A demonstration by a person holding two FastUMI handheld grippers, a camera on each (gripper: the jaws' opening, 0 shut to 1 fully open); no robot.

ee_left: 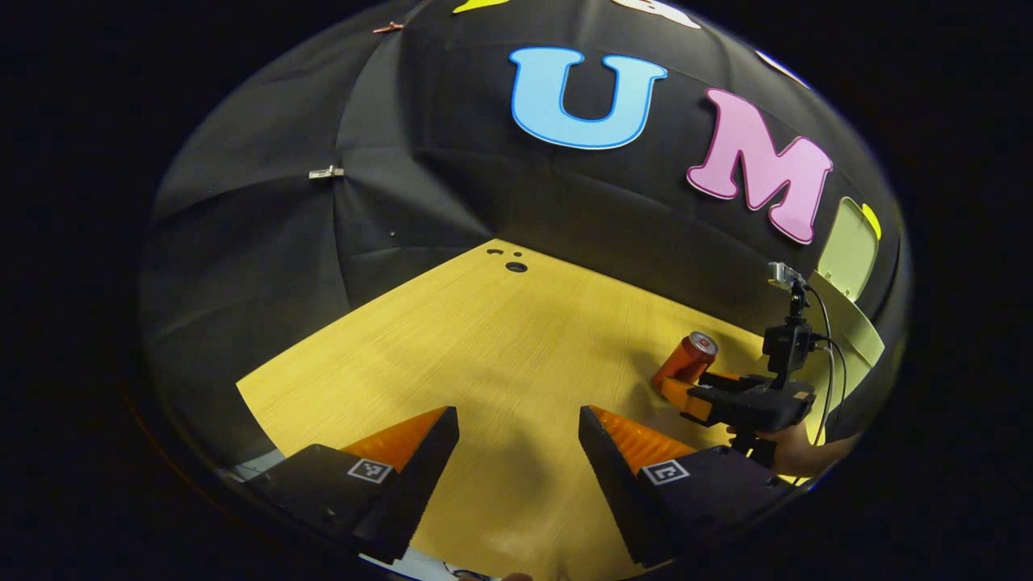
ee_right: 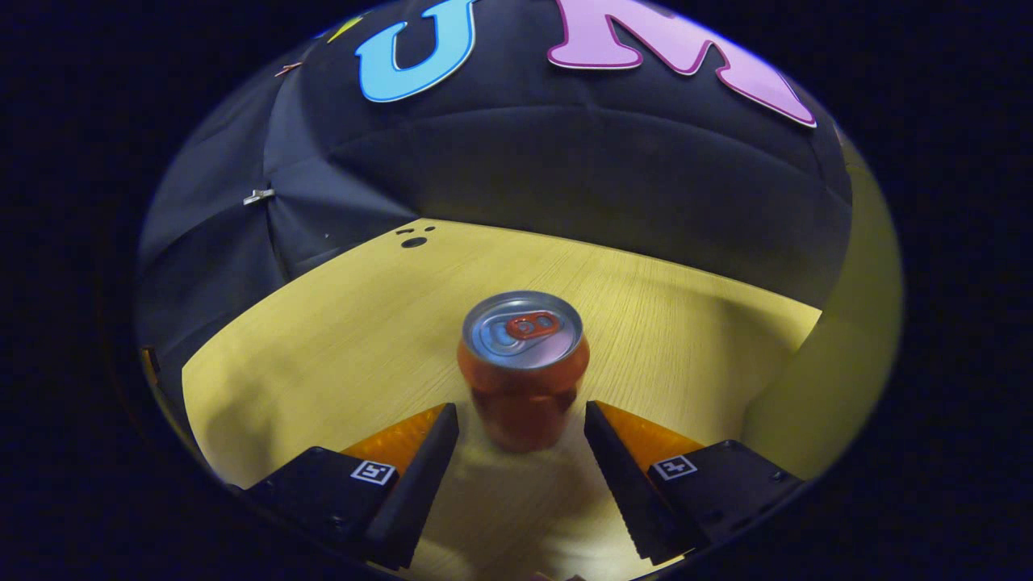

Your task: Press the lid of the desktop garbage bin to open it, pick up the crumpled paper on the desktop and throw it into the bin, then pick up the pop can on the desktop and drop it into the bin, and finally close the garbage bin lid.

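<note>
An orange-red pop can (ee_right: 523, 371) with a silver top stands upright on the wooden desktop (ee_right: 339, 339), just ahead of and between the tips of my right gripper (ee_right: 521, 424), which is open and not touching it. In the left gripper view the same can (ee_left: 686, 361) stands at the right, with the right gripper (ee_left: 686, 395) and the hand holding it right behind it. The pale green bin (ee_left: 847, 323) is at the far right with its lid (ee_left: 847, 248) raised. My left gripper (ee_left: 519, 424) hangs open over bare desktop.
The bin's pale green wall (ee_right: 839, 371) rises close on the right in the right gripper view. A few small dark holes (ee_left: 515, 265) mark the far part of the desktop. Black cloth walls close the booth behind and to the left.
</note>
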